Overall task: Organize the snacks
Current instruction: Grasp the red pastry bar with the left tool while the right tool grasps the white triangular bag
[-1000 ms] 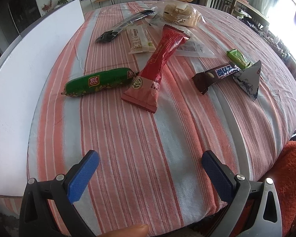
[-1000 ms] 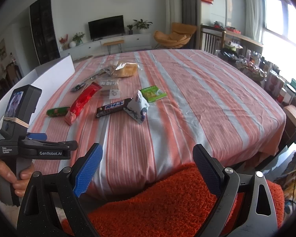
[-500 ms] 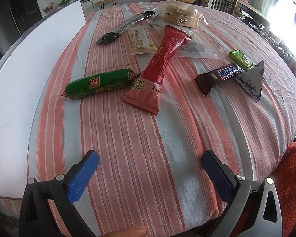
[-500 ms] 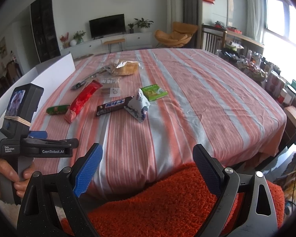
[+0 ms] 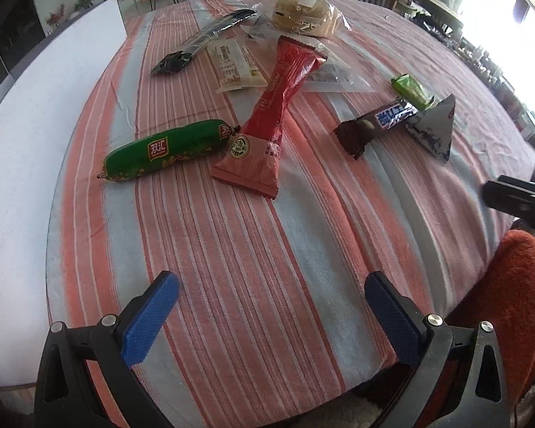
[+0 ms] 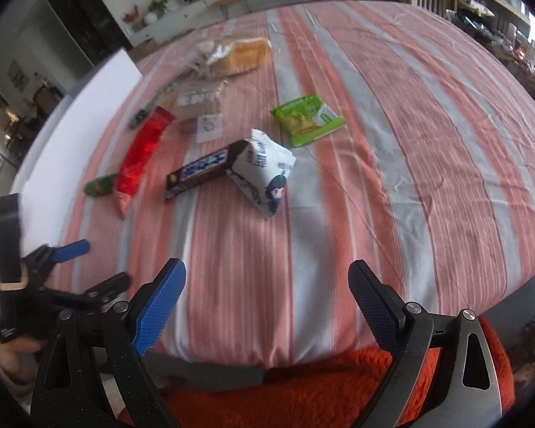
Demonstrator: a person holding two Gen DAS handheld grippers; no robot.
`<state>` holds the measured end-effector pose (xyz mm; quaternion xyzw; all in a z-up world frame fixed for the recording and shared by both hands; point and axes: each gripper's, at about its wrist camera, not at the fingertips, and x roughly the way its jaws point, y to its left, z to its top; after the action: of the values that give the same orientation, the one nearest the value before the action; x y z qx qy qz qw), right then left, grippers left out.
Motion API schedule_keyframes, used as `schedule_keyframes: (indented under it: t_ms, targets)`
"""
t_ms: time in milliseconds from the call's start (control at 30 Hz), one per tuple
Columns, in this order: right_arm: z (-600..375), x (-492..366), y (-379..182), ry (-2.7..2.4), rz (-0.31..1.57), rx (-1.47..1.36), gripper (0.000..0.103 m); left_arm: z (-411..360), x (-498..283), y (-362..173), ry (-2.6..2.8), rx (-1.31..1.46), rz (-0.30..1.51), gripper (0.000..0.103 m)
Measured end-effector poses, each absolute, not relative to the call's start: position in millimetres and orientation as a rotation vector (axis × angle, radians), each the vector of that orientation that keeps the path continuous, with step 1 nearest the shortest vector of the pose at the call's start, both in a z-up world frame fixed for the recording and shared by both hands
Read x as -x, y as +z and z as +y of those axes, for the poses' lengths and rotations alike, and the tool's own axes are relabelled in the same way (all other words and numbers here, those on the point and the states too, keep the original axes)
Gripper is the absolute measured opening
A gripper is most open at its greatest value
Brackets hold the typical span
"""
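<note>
Left gripper [image 5: 271, 306]: jaws wide apart, holding nothing, low over the near edge of the striped tablecloth [image 5: 239, 267], likely spread so as to be ready for a first pick.
Right gripper [image 6: 267, 303]: also wide apart and empty, hovering over the near edge with an orange fuzzy cushion [image 6: 303, 392] beneath it.
Green sausage [image 5: 167, 149]: ahead and left of the left gripper, lying flat, its right end just beside the red packet.
Red packet [image 5: 271, 121]: straight ahead of the left gripper, lengthwise away from it, the far end resting over a clear bag.
Chocolate bar [image 6: 203, 169]: ahead and slightly left of the right gripper, one end touching the white triangular pouch [image 6: 264, 174].
Green snack bag [image 6: 306, 119]: beyond the pouch, apart from it.
Far cluster: bread bag [image 5: 303, 18], dark stick pack [image 5: 203, 41] and pale wrapper [image 5: 232, 66], well beyond both tools.
White board [image 5: 28, 142]: along the left of the left gripper; its purpose is unclear.
Judgement: snacks lie scattered, so sorting looks barely begun; the nearest items suit each tool's side.
</note>
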<state>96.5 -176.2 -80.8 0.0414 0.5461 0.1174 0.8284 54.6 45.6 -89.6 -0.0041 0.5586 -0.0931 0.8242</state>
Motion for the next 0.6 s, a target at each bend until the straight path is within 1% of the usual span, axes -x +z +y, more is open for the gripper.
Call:
schedule_keyframes:
  t_ms: [67,167,233,333,433,500,533,600]
  targets:
    - [-172.2,-103.3,-89.6,0.220,1.167,-0.084,0.094,61.1,-56.0,-72.3,-0.226,0.039,1.132,0.103]
    - [-171.1,-98.1,-93.9,0.198,1.154,-0.085,0.094,70.8,-64.3,-45.7,-0.227,-0.031,1.029,0.103]
    - [-173.5,-93.5,-91.2,0.181,1.129,-0.097,0.094,67.9,-75.0,-33.7,-0.232,-0.074,0.984,0.102]
    - [-185.4,-86.2,-88.3,0.130,1.084,-0.134,0.094,53.7,-93.5,-29.5,-0.284,-0.114,0.954,0.101]
    - [-198.1,-83.7,-83.9,0.107,1.052,-0.175,0.094,31.1,-108.4,-41.2,-0.326,-0.177,0.972,0.089]
    - [-201.8,-81.0,-82.4,0.100,1.034,-0.192,0.094,20.0,-121.1,-53.9,-0.342,-0.207,1.012,0.075]
    - [-203.7,-79.6,-81.3,0.100,1.025,-0.199,0.094,15.8,-125.7,-60.0,-0.348,-0.217,1.027,0.073]
    - [-205.4,-77.4,-79.1,0.104,1.011,-0.210,0.094,6.7,-128.3,-69.4,-0.349,-0.233,1.043,0.064]
